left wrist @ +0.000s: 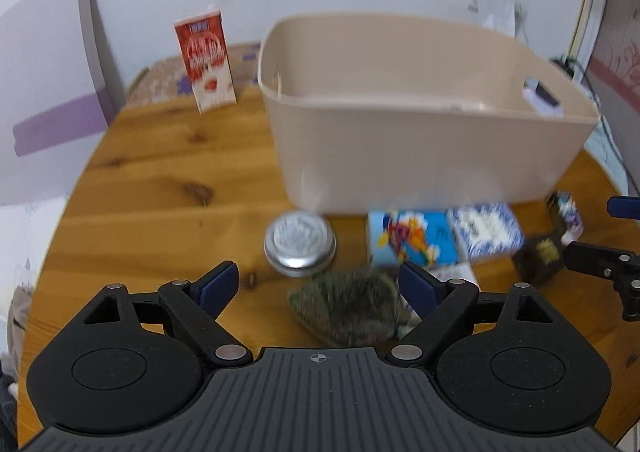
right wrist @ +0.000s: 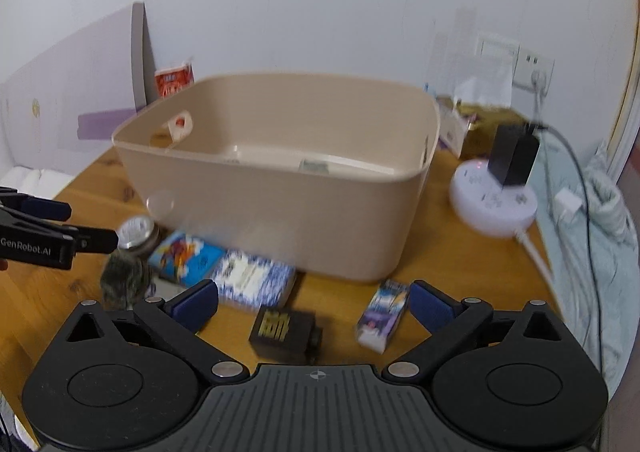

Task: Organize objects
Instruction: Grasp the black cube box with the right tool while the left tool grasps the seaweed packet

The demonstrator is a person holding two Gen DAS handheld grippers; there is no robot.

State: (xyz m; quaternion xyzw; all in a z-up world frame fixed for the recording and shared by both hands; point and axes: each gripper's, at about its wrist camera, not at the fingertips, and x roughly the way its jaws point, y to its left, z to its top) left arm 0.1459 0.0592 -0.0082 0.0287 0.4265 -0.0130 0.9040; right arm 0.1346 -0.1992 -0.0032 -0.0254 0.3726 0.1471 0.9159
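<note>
A beige plastic bin (left wrist: 420,140) stands on the wooden table; it also shows in the right wrist view (right wrist: 280,212). In front of it lie a round silver tin (left wrist: 299,244), a grey-green furry object (left wrist: 348,306), a cartoon box (left wrist: 412,238), a blue-and-white patterned box (left wrist: 486,230), a black box with gold print (right wrist: 282,330) and a small purple-white box (right wrist: 384,316). My left gripper (left wrist: 318,284) is open, just above the furry object. My right gripper (right wrist: 314,304) is open, above the black box and the purple-white box.
A red-and-white carton (left wrist: 206,60) stands upright at the back left of the table. A white round power hub (right wrist: 494,198) with a black adapter and cables sits right of the bin. Boxes and a wall socket (right wrist: 534,70) are behind. A bed lies to the right.
</note>
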